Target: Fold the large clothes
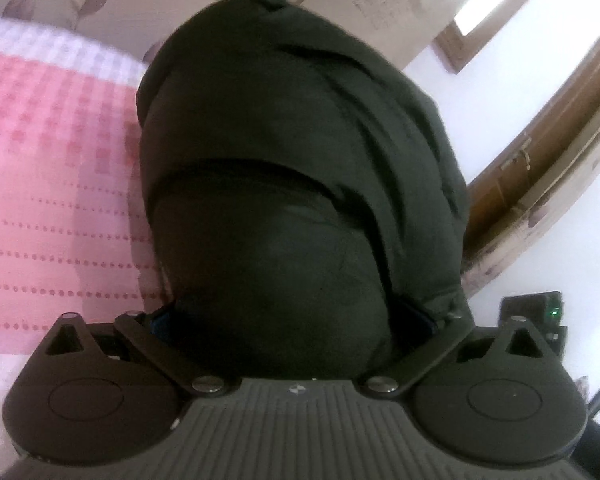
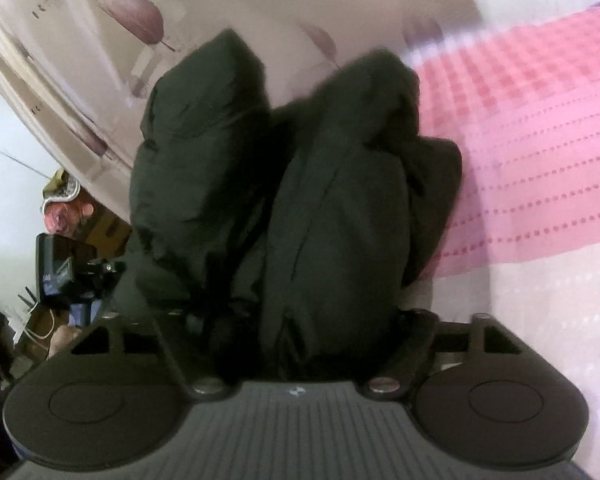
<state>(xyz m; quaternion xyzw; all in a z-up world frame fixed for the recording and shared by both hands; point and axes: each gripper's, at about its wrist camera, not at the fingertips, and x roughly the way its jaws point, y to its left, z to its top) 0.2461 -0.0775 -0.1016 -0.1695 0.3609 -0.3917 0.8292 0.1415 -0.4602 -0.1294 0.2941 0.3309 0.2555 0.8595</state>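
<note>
**Dark jacket bunched in both grippers over the pink bedspread**

The dark padded jacket (image 1: 300, 168) fills the middle of both wrist views, hanging in thick folds just in front of each camera. The left gripper (image 1: 296, 320) has its jaws pinching a rounded wad of the cloth, which hides the fingertips. The right gripper (image 2: 300, 320) likewise has its jaws pinching a bundle of the same jacket (image 2: 312, 200), two puffed lobes rising beyond it. A pink dotted bedspread (image 1: 52, 184) lies beside the garment, with leaf-patterned wallpaper (image 2: 236, 0) behind
</note>
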